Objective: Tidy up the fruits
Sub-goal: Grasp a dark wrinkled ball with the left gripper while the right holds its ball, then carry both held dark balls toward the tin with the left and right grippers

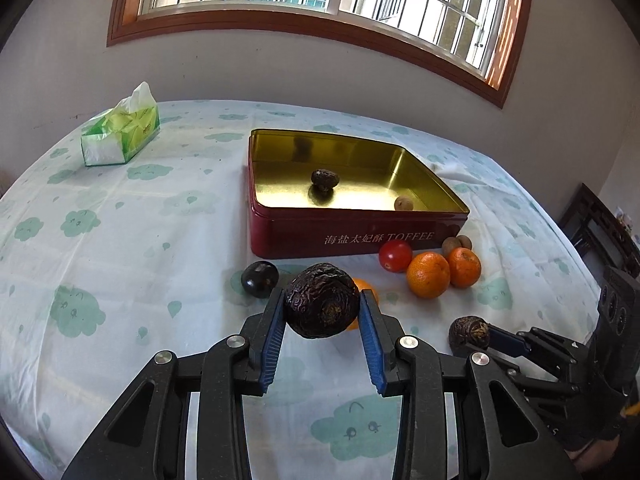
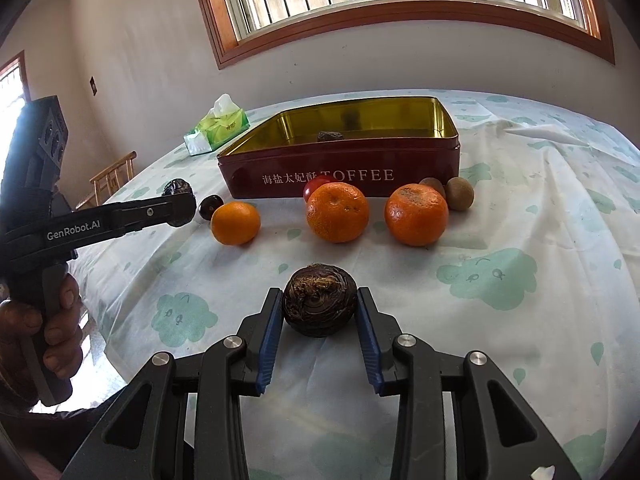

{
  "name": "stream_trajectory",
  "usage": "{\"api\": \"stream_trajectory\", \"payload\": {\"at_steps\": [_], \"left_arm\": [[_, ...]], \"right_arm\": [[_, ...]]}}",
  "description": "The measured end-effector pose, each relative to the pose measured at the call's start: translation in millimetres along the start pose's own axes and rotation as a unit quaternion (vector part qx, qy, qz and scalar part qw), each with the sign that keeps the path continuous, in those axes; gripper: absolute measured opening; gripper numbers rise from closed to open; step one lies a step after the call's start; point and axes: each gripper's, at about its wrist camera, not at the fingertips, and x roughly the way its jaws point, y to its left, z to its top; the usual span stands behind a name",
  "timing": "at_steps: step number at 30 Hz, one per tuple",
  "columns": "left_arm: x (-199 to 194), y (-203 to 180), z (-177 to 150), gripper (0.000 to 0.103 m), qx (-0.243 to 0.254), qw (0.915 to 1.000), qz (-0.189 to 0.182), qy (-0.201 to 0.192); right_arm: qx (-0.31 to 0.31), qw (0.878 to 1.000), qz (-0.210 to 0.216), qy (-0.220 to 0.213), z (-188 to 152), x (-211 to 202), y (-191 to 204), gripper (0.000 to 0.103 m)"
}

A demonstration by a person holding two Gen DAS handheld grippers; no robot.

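Left gripper (image 1: 322, 308): I have it clamped on a wrinkled fruit (image 1: 322, 300), lifted; I carry it over the tin (image 1: 360, 236) rim before releasing. Right gripper (image 2: 320, 306): closed on a second fruit (image 2: 319, 305) resting on the cloth (image 2: 520, 320).

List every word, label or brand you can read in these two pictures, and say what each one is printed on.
"海盐太妃酥 TOFFEE": white lettering on the front wall of the red tin, also readable in the left wrist view.
"GenRobot.AI": white lettering on the arm of the left gripper.
Print on the green tissue pack: too small and blurred to read.
Nothing else is legible.
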Motion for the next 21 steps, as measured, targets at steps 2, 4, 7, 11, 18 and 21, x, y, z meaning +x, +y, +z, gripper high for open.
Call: {"api": "stream_trajectory", "payload": {"at_steps": [2,4,7,11,18,21], "left_arm": [[-3.9,-9.5,1.2,0.037,0.011,0.9999,0.009,-0.007],[-6.5,-15.9,2.5,0.037,0.016,0.9997,0.013,-0.012],[-9.3,-22.1,3.8,0.037,0.014,0.9997,0.013,-0.015],[-11.1,-26.4,3.3,0.037,0.013,0.9997,0.015,-0.017],[-14.6,-25.4,3.4,0.037,0.006,0.9995,0.025,-0.021],[-16.1,-24.1,4.1,0.037,0.003,0.9993,0.03,-0.023]], "right_arm": [[0.0,1.0,0.001,-0.005,1.5,-3.4,1.9,0.033],[0.001,1.0,0.002,-0.011,3.5,-8.5,3.2,0.033],[0.001,1.0,0.0,-0.021,7.6,-16.0,4.6,0.033],[0.006,1.0,0.002,-0.027,10.7,-20.7,5.4,0.033],[0.005,0.999,0.003,-0.036,13.2,-30.0,10.2,0.033],[0.004,0.999,0.003,-0.04,15.3,-33.6,12.3,0.033]]}}
